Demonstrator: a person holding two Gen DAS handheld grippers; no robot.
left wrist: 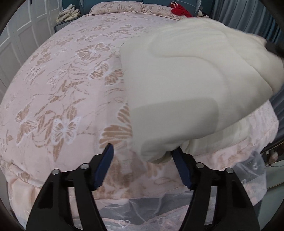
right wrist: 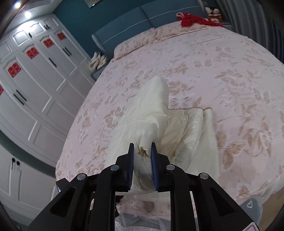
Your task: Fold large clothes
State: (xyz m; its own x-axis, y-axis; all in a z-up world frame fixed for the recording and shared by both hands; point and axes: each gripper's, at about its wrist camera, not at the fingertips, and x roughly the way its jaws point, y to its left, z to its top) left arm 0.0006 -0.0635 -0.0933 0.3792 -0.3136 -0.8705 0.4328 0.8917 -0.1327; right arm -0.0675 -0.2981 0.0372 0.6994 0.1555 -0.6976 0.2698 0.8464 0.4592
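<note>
While clamped between the blue pads, a bunched fold of the cream quilted garment (right wrist: pixel 152 128) fills the right tool (right wrist: pixel 142 148): jaws narrow, pressed on the fabric from both sides, a small brownish mark visible at the pinch. Left tool (left wrist: pixel 142 148): jaws wide apart, a lower corner of the garment (left wrist: pixel 186 92) hanging between them, near the right-hand pad (left wrist: pixel 181 168), contact with that pad not determinable; left-hand pad (left wrist: pixel 104 165) clear of the fabric. Garment position: lifted and draped over the near part of the bed (left wrist: pixel 62 85), toward the right side in the left wrist view, far edge blurred. Right wrist view: garment rising from the pinch to a peak, remainder lying in folded layers on the pink butterfly-patterned bedspread (right wrist: pixel 221 74). At the head of the bed: matching pillow (left wrist: pixel 113 8), red cloth item (right wrist: pixel 191 20), teal padded headboard (right wrist: pixel 150 16). Beside the bed: white wardrobe doors (right wrist: pixel 35 71) with red paper decorations, and a pile of pale folded items (right wrist: pixel 98 61) on a low stand. Sheer white netting (left wrist: pixel 248 170) hanging at the bed's near corner.
</note>
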